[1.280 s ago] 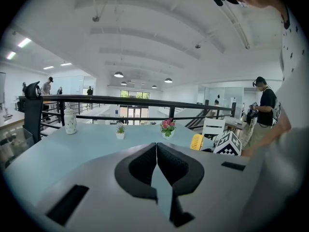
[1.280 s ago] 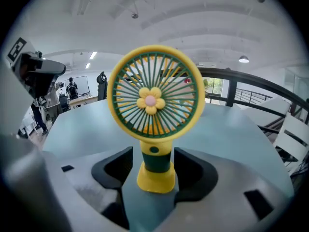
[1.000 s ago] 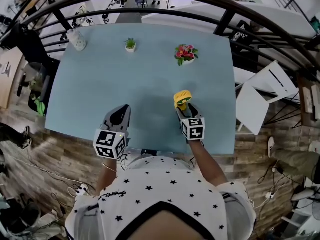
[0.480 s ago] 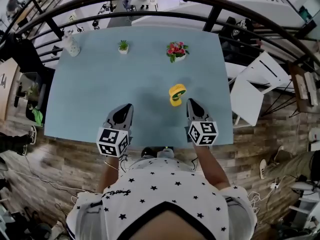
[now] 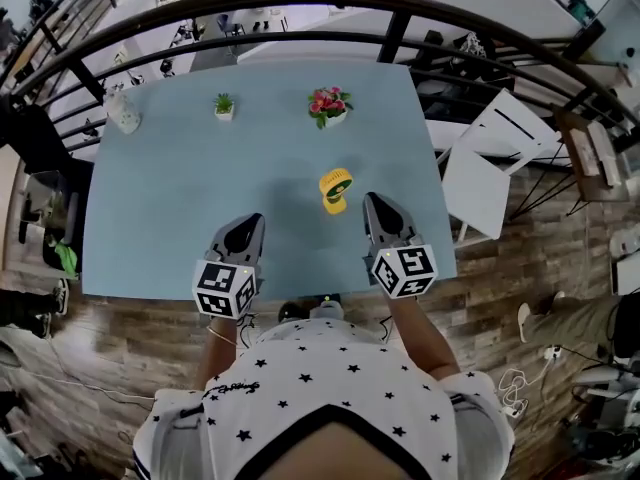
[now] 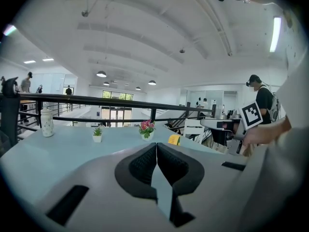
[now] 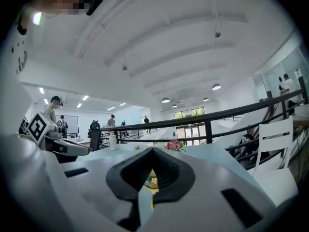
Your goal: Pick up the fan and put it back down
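The yellow fan (image 5: 335, 188) stands alone on the blue table (image 5: 180, 188), job likely done, so the right gripper (image 5: 373, 204) near the fan and the left gripper (image 5: 250, 224) farther off are squeezed together, empty.

Flowers (image 5: 328, 103), small plant (image 5: 224, 105) — white bottle (image 5: 124, 114)

A fan (image 5: 336, 189) stands on the table (image 5: 180, 208), just ahead and left of the right gripper (image 5: 373, 203). Flowers (image 5: 328, 105), a small plant (image 5: 224, 106) and a bottle (image 5: 124, 114) line the far edge, before the railing (image 5: 300, 40).
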